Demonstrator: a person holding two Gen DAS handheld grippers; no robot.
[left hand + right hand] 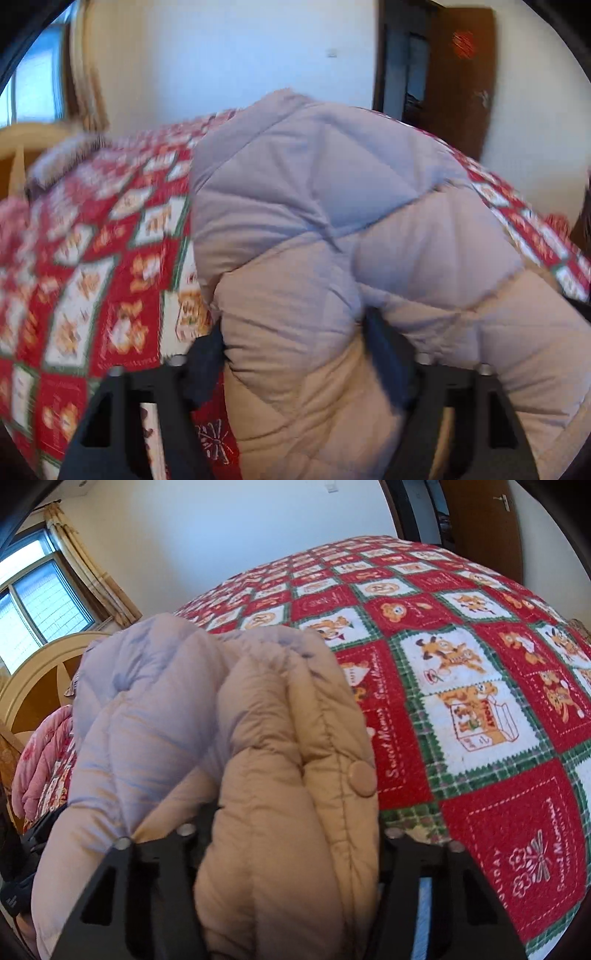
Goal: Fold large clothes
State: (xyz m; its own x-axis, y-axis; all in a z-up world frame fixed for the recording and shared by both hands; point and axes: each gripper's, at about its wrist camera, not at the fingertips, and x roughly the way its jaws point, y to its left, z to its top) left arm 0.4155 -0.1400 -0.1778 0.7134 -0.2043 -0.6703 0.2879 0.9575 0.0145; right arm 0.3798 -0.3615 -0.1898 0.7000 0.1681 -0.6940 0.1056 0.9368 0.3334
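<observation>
Puffy beige jacket (332, 229) fills both views, bunched over the red patterned bedcover (461, 664); left gripper (295, 350) and right gripper (291, 834) each pinch a thick fold. Judged step: carrying one edge across; next, lay it flat, evenly

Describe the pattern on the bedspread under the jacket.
Red and white squares with cartoon animals, green plaid borders on the bedspread; clearest in the right wrist view.
</observation>
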